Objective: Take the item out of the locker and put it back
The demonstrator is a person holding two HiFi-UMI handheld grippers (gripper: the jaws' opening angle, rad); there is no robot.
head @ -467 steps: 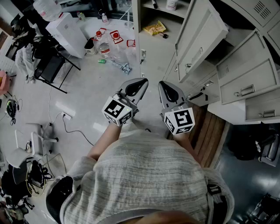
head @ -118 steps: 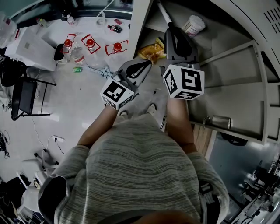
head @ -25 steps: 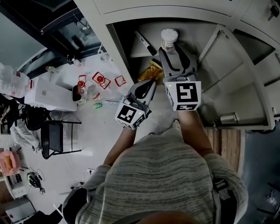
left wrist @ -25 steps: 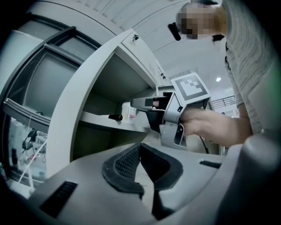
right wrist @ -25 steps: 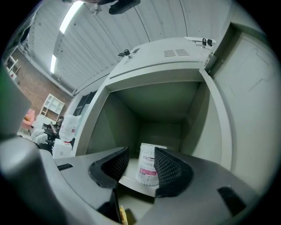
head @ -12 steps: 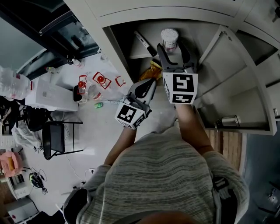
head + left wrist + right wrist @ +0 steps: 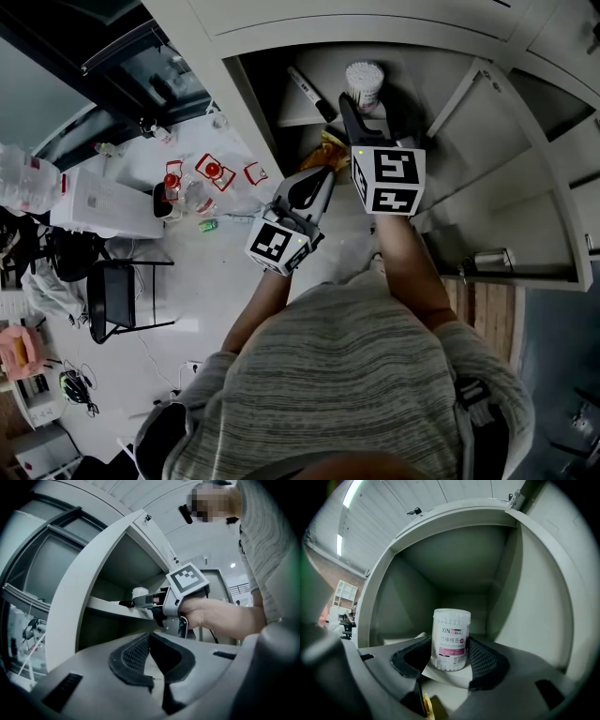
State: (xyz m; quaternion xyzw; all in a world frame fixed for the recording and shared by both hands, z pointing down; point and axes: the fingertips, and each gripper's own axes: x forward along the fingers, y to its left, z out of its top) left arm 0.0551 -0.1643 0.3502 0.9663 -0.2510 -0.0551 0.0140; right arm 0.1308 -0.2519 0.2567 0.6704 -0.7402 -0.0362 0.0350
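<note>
Right gripper (image 7: 449, 653) jaws had just opened around the jar (image 7: 451, 638) (upright, dead ahead, unpinched); I judged a straight pull-back would clear it. Left gripper (image 7: 149, 640) closed, empty.

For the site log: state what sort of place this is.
Probably a workshop or lab storage corner: grey metal lockers stand open beside a cluttered floor with loose bottles and a chair.
</note>
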